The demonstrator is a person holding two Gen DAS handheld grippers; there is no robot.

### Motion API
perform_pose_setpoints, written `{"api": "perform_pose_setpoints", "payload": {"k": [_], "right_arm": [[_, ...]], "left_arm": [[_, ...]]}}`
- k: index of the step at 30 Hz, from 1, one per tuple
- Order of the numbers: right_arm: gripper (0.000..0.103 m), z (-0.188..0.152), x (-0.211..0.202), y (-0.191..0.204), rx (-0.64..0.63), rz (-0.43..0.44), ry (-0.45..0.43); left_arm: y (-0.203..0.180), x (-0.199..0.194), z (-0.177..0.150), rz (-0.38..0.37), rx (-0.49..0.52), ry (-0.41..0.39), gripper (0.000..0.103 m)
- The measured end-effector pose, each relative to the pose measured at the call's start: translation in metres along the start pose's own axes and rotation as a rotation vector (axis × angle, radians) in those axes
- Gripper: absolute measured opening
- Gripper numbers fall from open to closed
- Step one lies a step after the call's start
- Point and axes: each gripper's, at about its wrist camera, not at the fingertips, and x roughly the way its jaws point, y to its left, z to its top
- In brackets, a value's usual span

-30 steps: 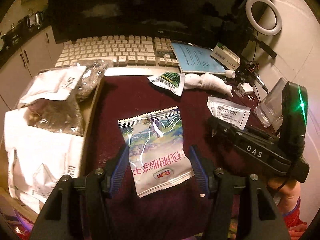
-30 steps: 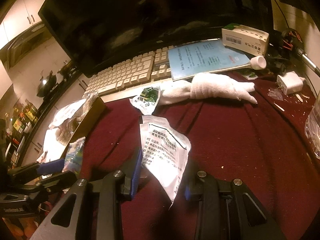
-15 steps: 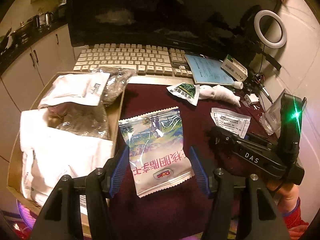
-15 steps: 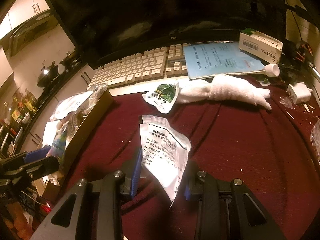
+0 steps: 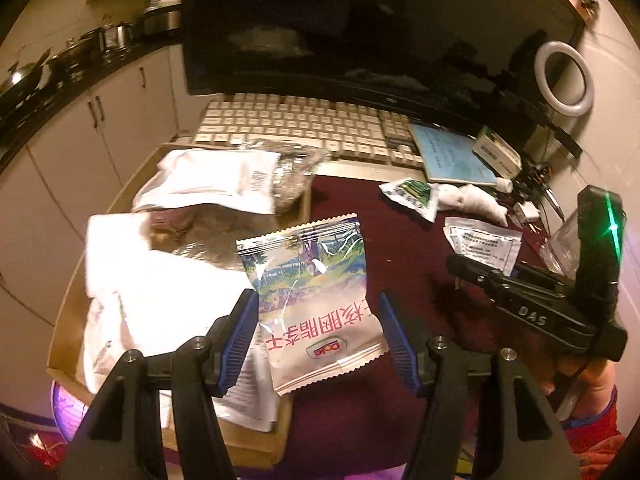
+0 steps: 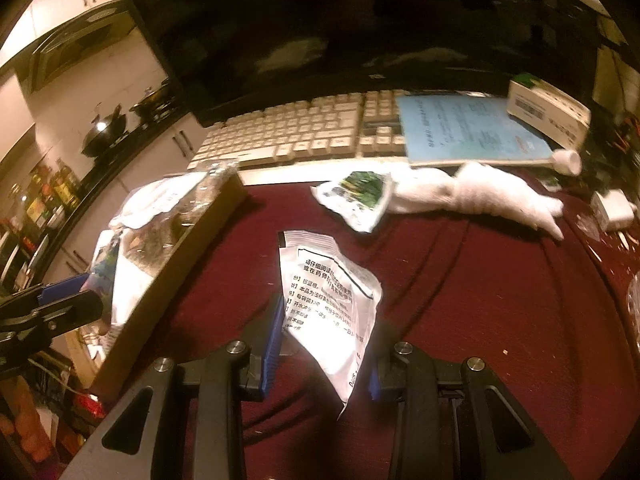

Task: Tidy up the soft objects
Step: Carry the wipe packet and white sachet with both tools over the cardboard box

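While the left tool pinches it, the snack packet looks crinkled.

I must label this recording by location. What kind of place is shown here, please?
Probably a home desk set up beside a kitchen. A keyboard lies before a large dark monitor on a table with a dark red cloth, while pots stand on a counter above white cabinets.

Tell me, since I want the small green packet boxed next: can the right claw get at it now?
Probably not yet: the right claw is shut on the white sachet. The green packet itself lies uncovered ahead.
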Motion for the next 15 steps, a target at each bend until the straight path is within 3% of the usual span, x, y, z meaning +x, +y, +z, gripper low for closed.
{"api": "perform_pose_setpoints", "payload": {"k": [15], "right_arm": [[0.037, 0.028, 0.016, 0.094, -0.177, 0.213, 0.086]], "left_arm": [[0.088, -0.021, -0.019, 0.137, -0.181, -0.026, 0.061]]}}
